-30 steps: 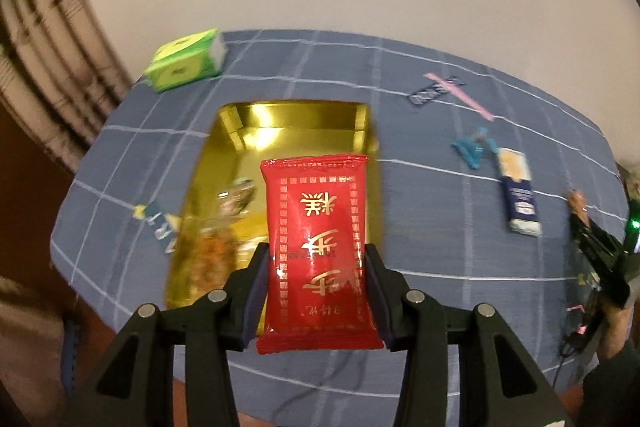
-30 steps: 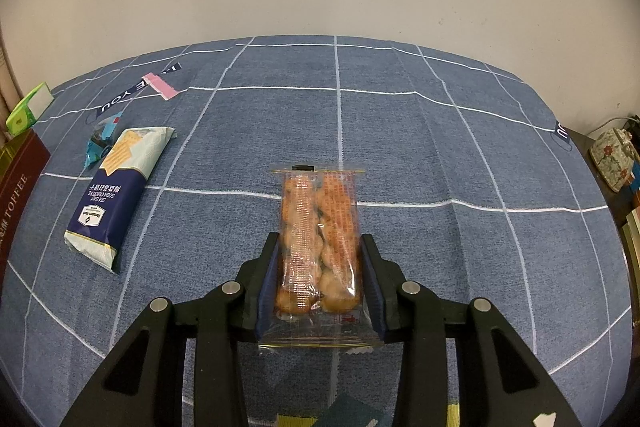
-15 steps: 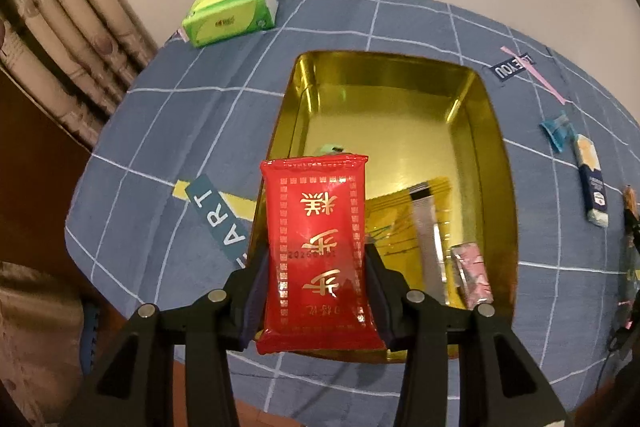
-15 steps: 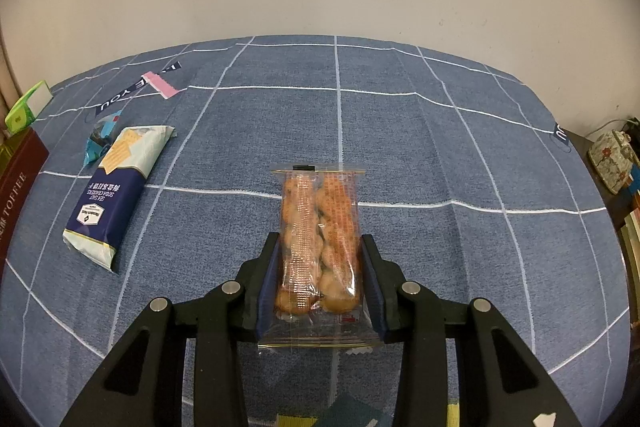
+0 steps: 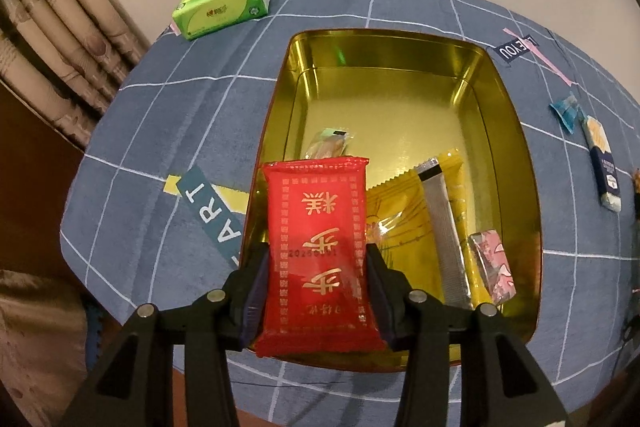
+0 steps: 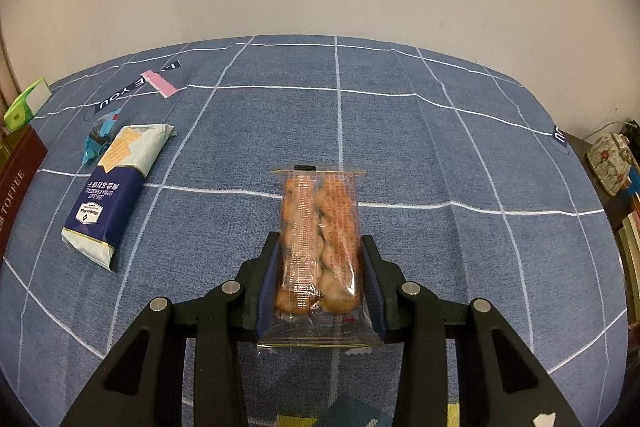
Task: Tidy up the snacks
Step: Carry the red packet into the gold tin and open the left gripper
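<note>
My left gripper is shut on a red snack packet with gold characters and holds it over the near left part of the gold tin. Inside the tin lie a yellow packet, a silver-striped stick, a small pink packet and a pale clear packet. My right gripper is shut on a clear packet of orange twisted snacks, above the blue cloth. A blue and white cracker packet and a small blue candy lie to its left.
A green tissue pack sits at the table's far left corner, by a curtain. The cracker packet and blue candy lie right of the tin. The tin's dark red side reads TOFFEE. Books and a box stand off the table's right.
My left gripper has carried the red packet lower and over the tin, which now fills the middle of its view. The right gripper and its packet have not moved.
</note>
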`<state>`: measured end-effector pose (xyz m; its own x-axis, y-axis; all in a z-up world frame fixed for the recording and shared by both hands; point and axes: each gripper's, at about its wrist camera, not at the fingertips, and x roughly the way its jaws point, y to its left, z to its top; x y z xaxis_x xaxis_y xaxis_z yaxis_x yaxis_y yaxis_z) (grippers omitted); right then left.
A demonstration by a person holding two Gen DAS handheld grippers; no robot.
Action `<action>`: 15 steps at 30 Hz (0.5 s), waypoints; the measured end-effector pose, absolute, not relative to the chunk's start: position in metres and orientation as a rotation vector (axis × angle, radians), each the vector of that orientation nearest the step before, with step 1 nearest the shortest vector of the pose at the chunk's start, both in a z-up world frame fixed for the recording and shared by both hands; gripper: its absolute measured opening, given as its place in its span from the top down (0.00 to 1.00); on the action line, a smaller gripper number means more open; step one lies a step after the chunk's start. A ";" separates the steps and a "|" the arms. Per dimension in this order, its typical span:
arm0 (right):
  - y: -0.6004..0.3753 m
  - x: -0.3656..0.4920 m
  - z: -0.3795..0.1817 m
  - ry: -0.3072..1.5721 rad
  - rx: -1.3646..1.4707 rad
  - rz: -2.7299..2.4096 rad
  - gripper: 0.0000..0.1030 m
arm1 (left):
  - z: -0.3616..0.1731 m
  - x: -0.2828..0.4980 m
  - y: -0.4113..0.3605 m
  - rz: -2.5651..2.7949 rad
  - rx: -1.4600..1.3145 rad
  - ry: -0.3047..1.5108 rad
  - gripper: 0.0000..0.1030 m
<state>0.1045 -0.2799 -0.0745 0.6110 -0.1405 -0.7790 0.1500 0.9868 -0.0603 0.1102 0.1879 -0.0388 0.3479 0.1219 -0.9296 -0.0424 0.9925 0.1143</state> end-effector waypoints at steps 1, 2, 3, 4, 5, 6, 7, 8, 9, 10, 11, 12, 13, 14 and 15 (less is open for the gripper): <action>-0.280 0.104 -0.074 0.898 0.013 -0.167 0.65 | -0.039 0.110 0.188 0.107 0.073 1.211 0.54; -0.280 0.104 -0.074 0.898 0.013 -0.167 0.65 | -0.038 0.109 0.188 0.109 0.069 1.212 0.54; -0.281 0.104 -0.074 0.898 0.012 -0.168 0.65 | -0.038 0.109 0.189 0.108 0.061 1.213 0.54; -0.281 0.104 -0.074 0.898 0.011 -0.168 0.65 | -0.037 0.109 0.189 0.106 0.055 1.214 0.54; -0.281 0.104 -0.074 0.898 0.012 -0.167 0.65 | -0.036 0.108 0.189 0.105 0.047 1.212 0.53; -0.280 0.104 -0.074 0.898 0.013 -0.167 0.65 | -0.034 0.106 0.190 0.106 0.041 1.208 0.53; -0.280 0.104 -0.074 0.898 0.012 -0.166 0.65 | -0.033 0.105 0.190 0.106 0.040 1.203 0.53; -0.281 0.104 -0.074 0.898 0.011 -0.167 0.65 | -0.029 0.102 0.190 0.105 0.040 1.192 0.53; -0.280 0.104 -0.074 0.898 0.010 -0.167 0.65 | -0.027 0.101 0.191 0.105 0.042 1.184 0.53; -0.280 0.104 -0.074 0.898 0.010 -0.167 0.65 | -0.024 0.099 0.191 0.105 0.044 1.177 0.53; -0.281 0.104 -0.074 0.898 0.010 -0.167 0.65 | -0.020 0.097 0.191 0.102 0.044 1.167 0.53; -0.281 0.104 -0.074 0.898 0.010 -0.166 0.65 | -0.016 0.094 0.191 0.096 0.043 1.155 0.53; -0.281 0.104 -0.074 0.898 0.011 -0.166 0.65 | -0.012 0.091 0.190 0.092 0.044 1.144 0.53; -0.281 0.104 -0.074 0.898 0.011 -0.166 0.65 | -0.008 0.089 0.190 0.092 0.047 1.133 0.52; -0.281 0.104 -0.074 0.898 0.012 -0.165 0.66 | -0.004 0.086 0.189 0.092 0.051 1.119 0.51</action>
